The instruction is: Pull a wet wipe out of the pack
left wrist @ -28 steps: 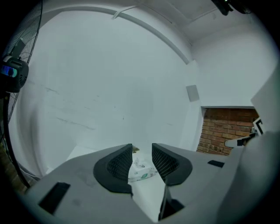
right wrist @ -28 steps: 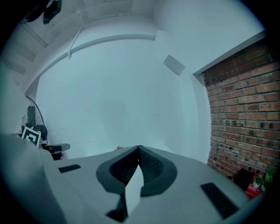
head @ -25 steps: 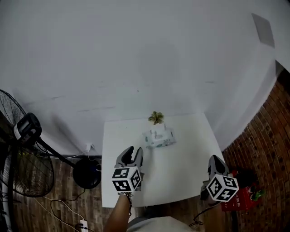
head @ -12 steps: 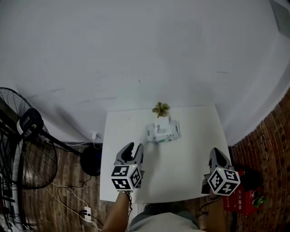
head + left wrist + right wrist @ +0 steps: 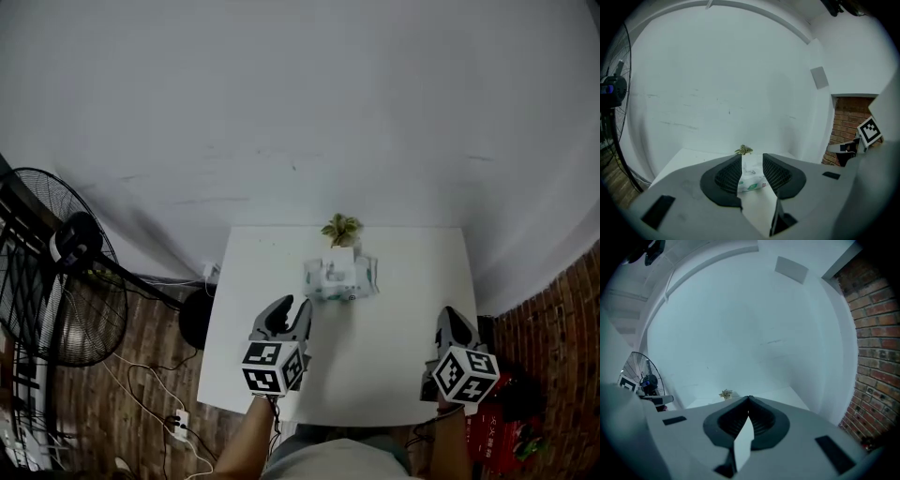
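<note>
Left gripper (image 5: 290, 307) jaws spread, right gripper (image 5: 449, 316) jaws closed, empty; wet wipe pack (image 5: 340, 279) lies flat, long axis running left-right.

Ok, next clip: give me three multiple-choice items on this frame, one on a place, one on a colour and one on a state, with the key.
1. Where is the pack?
A) on a shelf
B) on the table, just in front of the plant
C) in a basket

2. What colour is the table?
A) white
B) black
C) red

3. How does the left gripper hold its jaws?
A) shut on the pack
B) shut together
C) apart, with nothing held

Key:
1 B: the head view shows it on the table's far part, on the near side of the plant.
2 A: the tabletop is plainly white.
3 C: the left gripper view shows a gap between the jaws, with the pack far beyond them.
</note>
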